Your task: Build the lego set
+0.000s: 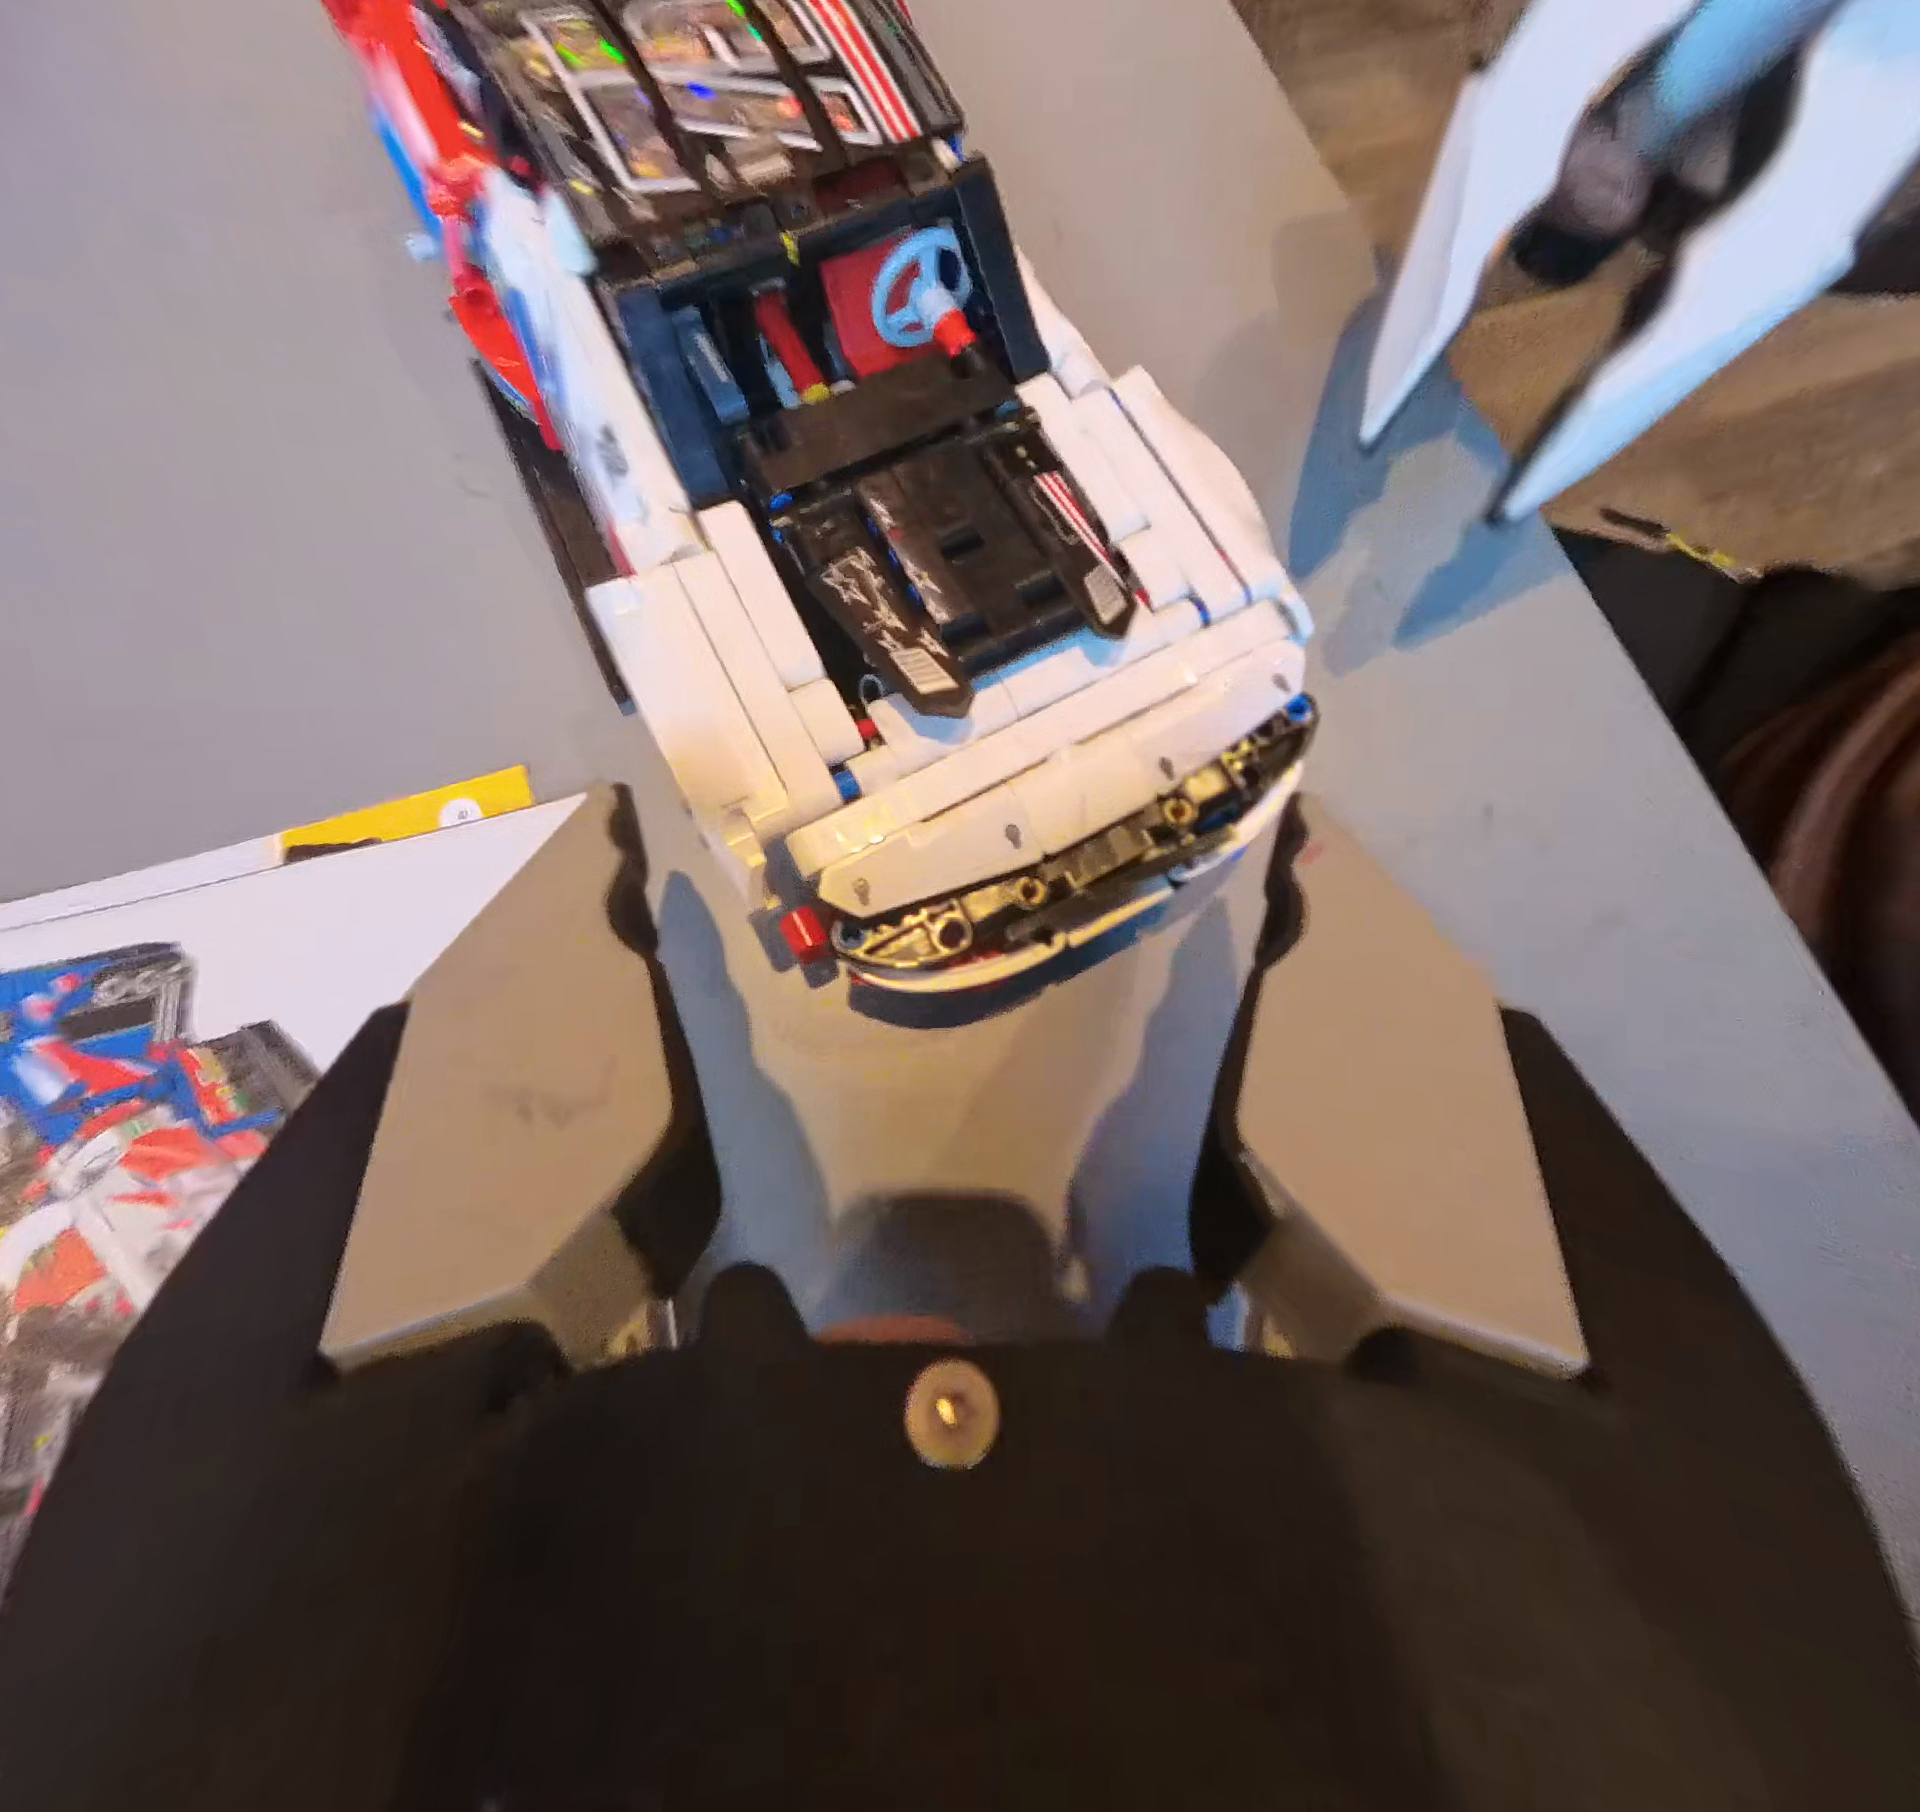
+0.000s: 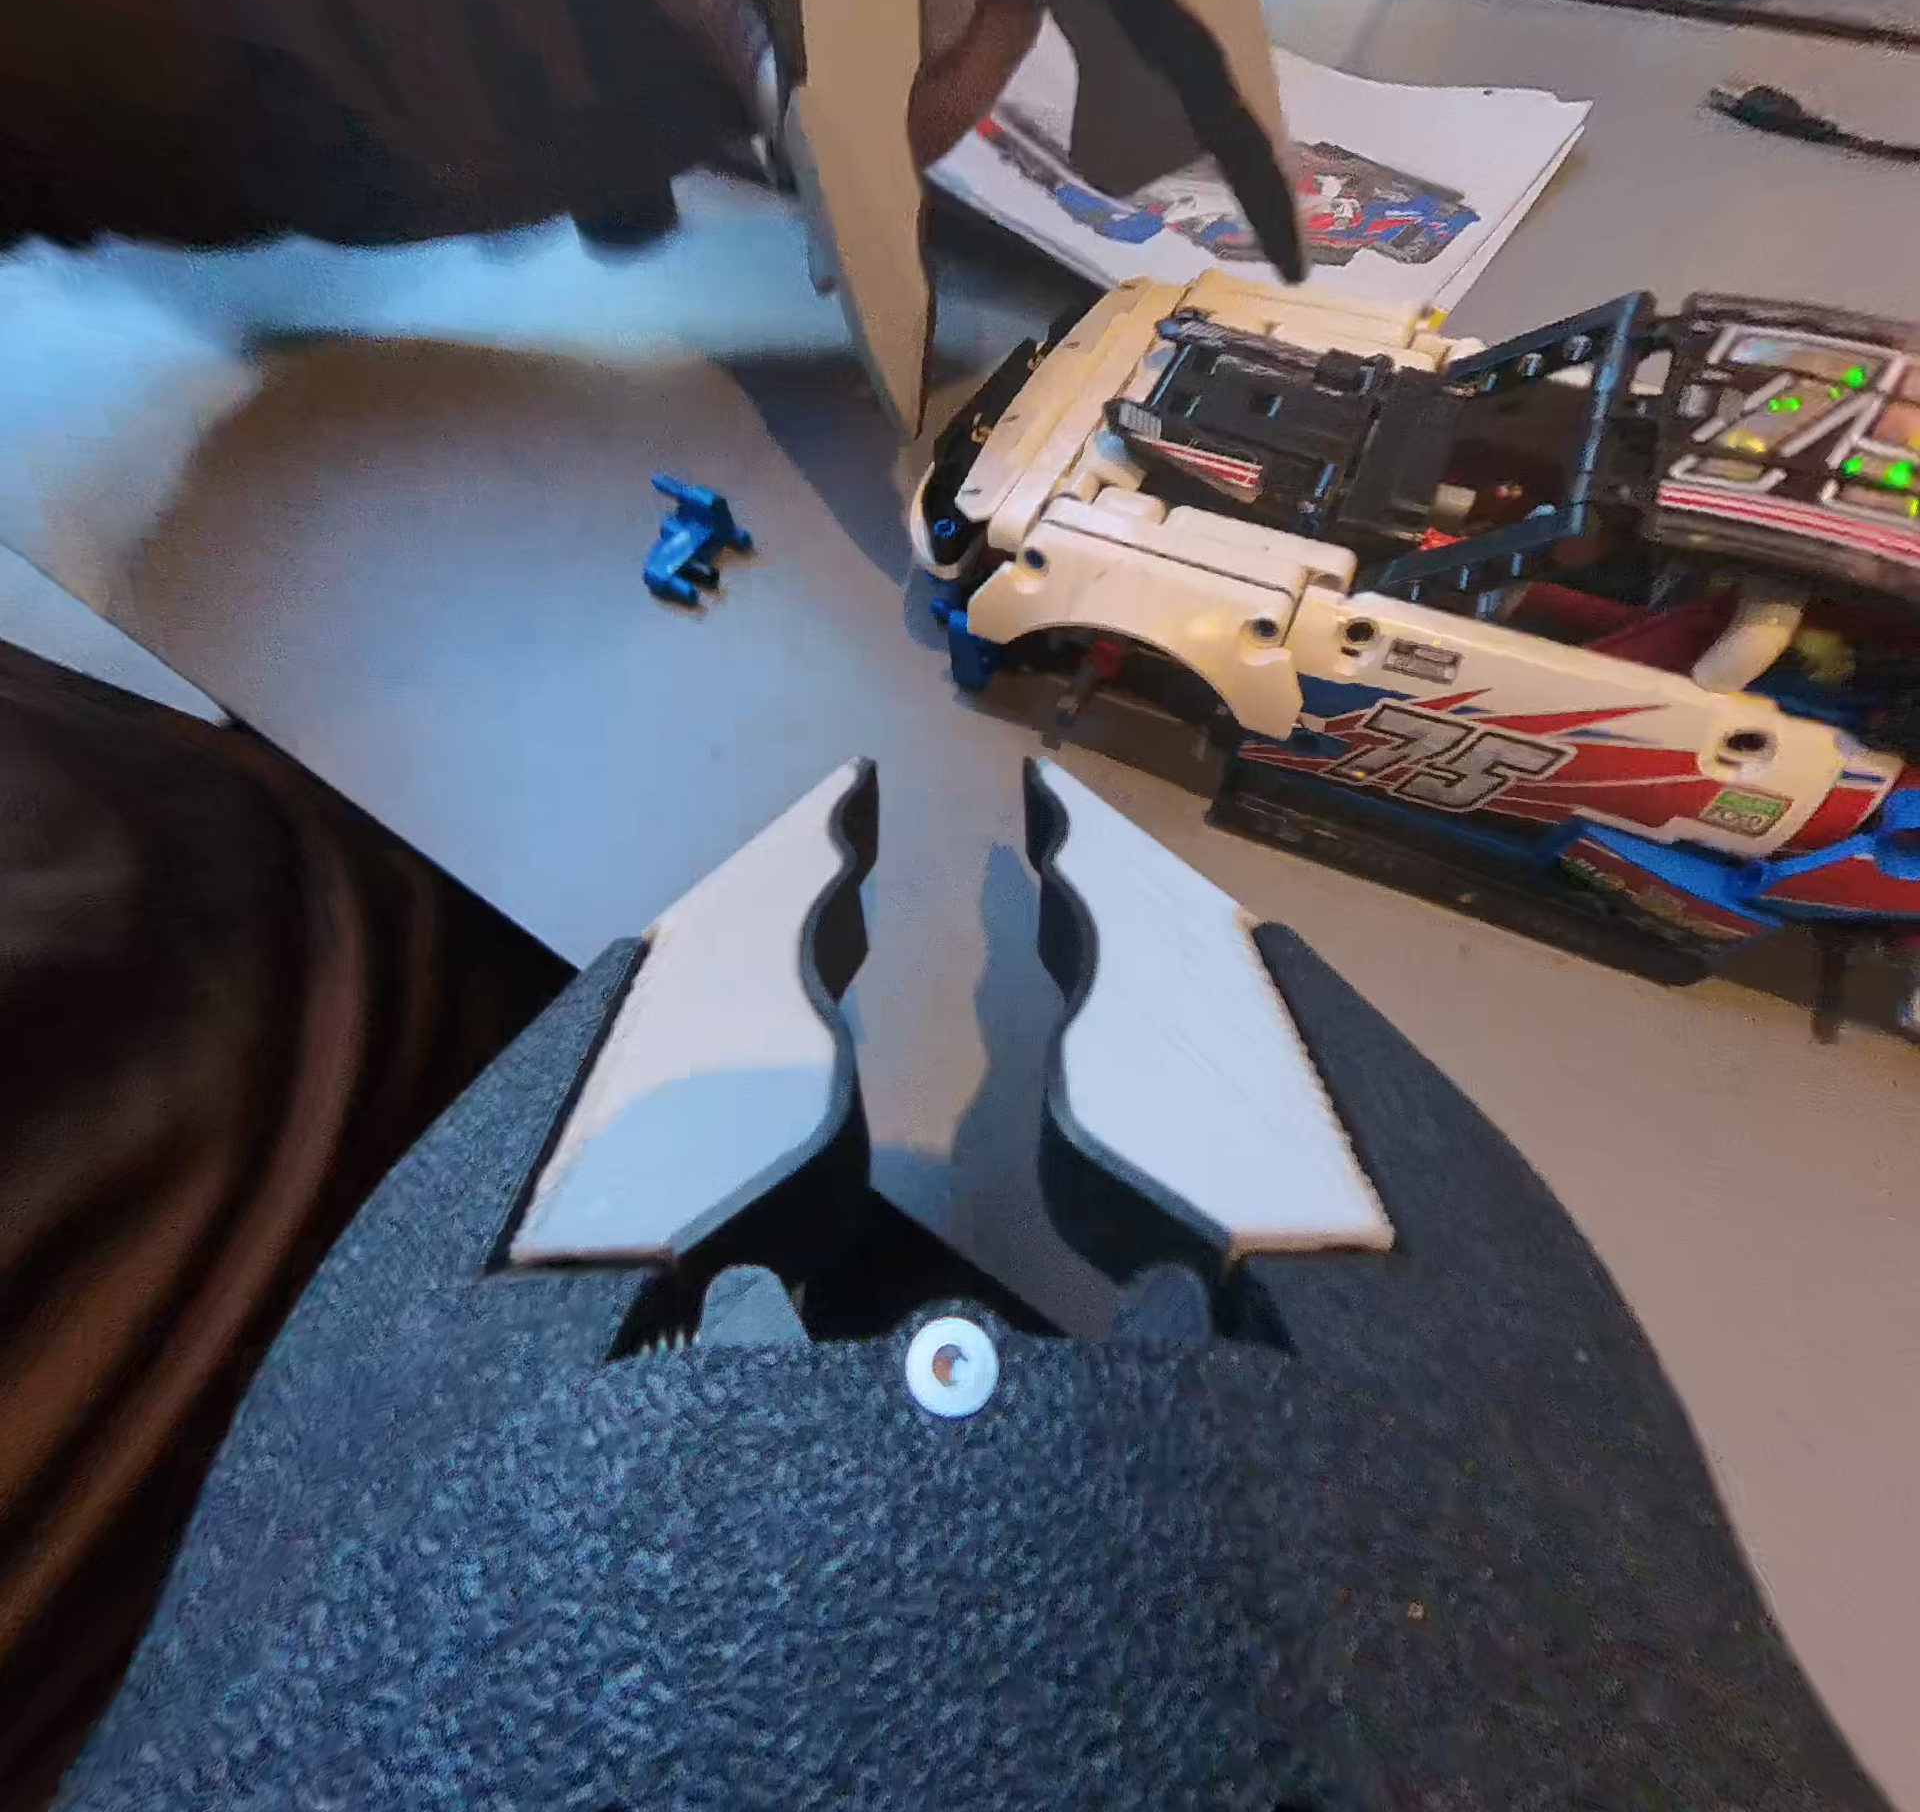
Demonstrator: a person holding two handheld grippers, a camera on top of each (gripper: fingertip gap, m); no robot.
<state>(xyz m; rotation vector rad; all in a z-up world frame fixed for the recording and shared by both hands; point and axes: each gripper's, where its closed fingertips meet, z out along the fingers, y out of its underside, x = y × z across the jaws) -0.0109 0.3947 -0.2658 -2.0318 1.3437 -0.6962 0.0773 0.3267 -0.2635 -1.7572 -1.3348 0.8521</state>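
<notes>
The lego car [image 1: 904, 515], white with a black hood and red and blue side graphics, lies on the grey table [image 1: 208, 412]. My left gripper [image 1: 956, 812] is wide open, with its fingers on either side of the car's front bumper. No pad visibly presses on the car. The right wrist view shows the left gripper [image 2: 1101, 349] straddling the nose of the car [image 2: 1351, 567]. My right gripper [image 2: 951, 775] is slightly open and empty above the table, near the car's front wheel arch. It also shows in the left wrist view [image 1: 1444, 474]. A small blue lego piece [image 2: 691, 541] lies loose on the table.
The instruction booklet [image 1: 208, 983] lies left of the car's nose and shows behind the car in the right wrist view [image 2: 1455, 162]. The table's edge [image 1: 1662, 723] runs close to the right of the car. A person's dark sleeve [image 2: 208, 931] is at the left. The small blue lego piece [image 2: 691, 541] is about 8 cm from my left fingertips.
</notes>
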